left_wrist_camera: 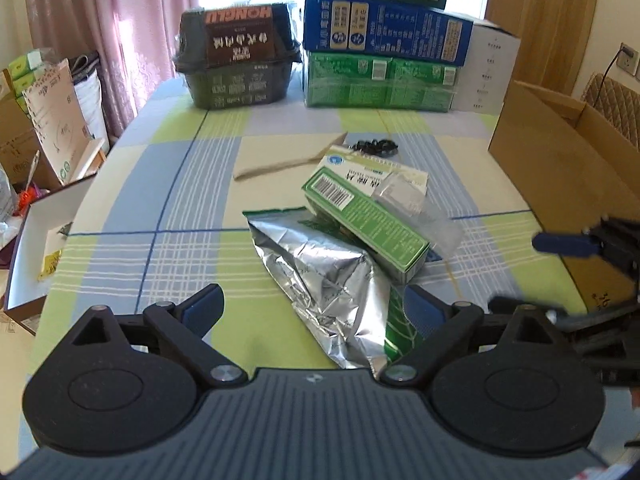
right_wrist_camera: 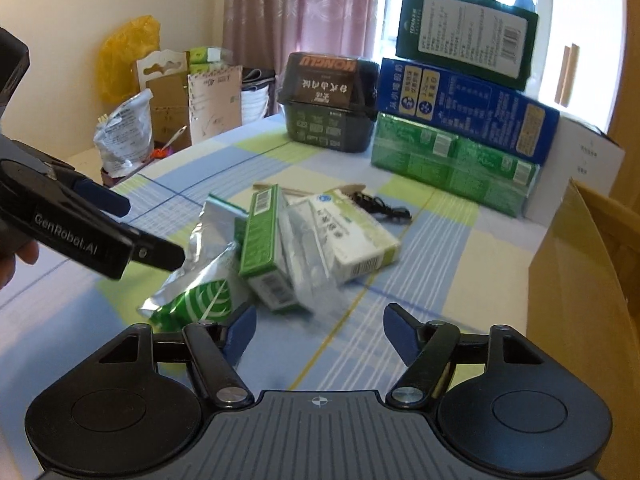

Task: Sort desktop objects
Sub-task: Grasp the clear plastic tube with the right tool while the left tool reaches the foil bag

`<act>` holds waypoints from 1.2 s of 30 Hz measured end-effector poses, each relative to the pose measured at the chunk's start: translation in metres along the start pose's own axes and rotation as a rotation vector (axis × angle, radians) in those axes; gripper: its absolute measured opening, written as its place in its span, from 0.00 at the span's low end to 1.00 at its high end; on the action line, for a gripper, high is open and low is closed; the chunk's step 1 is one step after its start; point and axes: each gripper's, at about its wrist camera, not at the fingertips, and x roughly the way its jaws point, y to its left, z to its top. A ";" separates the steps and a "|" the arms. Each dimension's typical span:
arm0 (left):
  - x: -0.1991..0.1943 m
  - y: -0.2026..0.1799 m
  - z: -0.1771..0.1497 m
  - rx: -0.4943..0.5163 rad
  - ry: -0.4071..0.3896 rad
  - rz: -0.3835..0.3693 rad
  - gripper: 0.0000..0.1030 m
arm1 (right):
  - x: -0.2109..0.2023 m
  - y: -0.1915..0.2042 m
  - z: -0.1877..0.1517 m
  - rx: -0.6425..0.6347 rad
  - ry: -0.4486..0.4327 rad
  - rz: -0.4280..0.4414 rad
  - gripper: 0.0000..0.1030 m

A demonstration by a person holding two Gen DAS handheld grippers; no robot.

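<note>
On the checked tablecloth [left_wrist_camera: 168, 184] a small heap of things lies in the middle. The left gripper [left_wrist_camera: 316, 304] hangs low over the near end of it with its jaws spread wide, and the crumpled foil bag [left_wrist_camera: 324, 276] lies between the two blue pads without either pad pressing on it. Whether the right pad brushes the bag's green edge cannot be told.

A green box [left_wrist_camera: 368, 220] rests tilted on the far end of the bag, and a white box [left_wrist_camera: 372, 164] lies just behind it with a clear plastic sleeve [left_wrist_camera: 404, 196] over its corner. Beyond them lie a paper strip [left_wrist_camera: 280, 164] and a black cord [left_wrist_camera: 376, 146], both apart from the heap.

The right gripper [right_wrist_camera: 318, 332] stands open too, with nothing between its pads. In its own view the green box [right_wrist_camera: 260, 248] and the white box [right_wrist_camera: 352, 236] lie just ahead of its fingers, and the bag [right_wrist_camera: 200, 280] sits ahead and to the left, near the left pad but not touching it. The left gripper [right_wrist_camera: 152, 232] reaches in from the left edge of that view, above the bag.

A cardboard box [left_wrist_camera: 560, 168] stands open at the right edge of the table. At the far edge a dark tub [left_wrist_camera: 240, 60] sits beside stacked cartons [left_wrist_camera: 380, 60].
</note>
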 end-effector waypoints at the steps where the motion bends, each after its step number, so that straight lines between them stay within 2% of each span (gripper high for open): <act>1: 0.004 0.001 0.001 -0.002 0.006 -0.001 0.91 | 0.004 0.000 0.001 -0.015 0.004 -0.005 0.64; 6: 0.024 0.004 0.008 -0.015 0.026 -0.034 0.91 | 0.023 0.000 -0.002 -0.073 0.034 -0.018 0.58; 12: 0.042 0.000 0.009 0.024 0.065 -0.052 0.91 | 0.041 0.007 -0.001 -0.158 0.037 -0.010 0.50; 17: 0.044 0.005 0.009 0.000 0.075 -0.064 0.91 | 0.053 0.011 0.001 -0.221 0.039 -0.008 0.36; 19: 0.045 0.005 0.009 -0.009 0.079 -0.073 0.91 | 0.053 0.012 0.000 -0.230 0.039 -0.008 0.28; 25: 0.051 0.000 0.010 -0.034 0.098 -0.114 0.91 | 0.042 0.003 0.007 -0.159 0.046 -0.023 0.27; 32: 0.068 -0.001 0.008 -0.043 0.149 -0.097 0.90 | 0.028 -0.010 0.007 -0.031 0.093 -0.026 0.27; 35: 0.070 0.000 0.006 -0.073 0.169 -0.125 0.84 | 0.021 -0.020 0.005 0.084 0.121 -0.018 0.26; 36: 0.070 0.000 0.006 -0.081 0.171 -0.136 0.79 | 0.017 -0.023 0.003 0.120 0.129 -0.013 0.26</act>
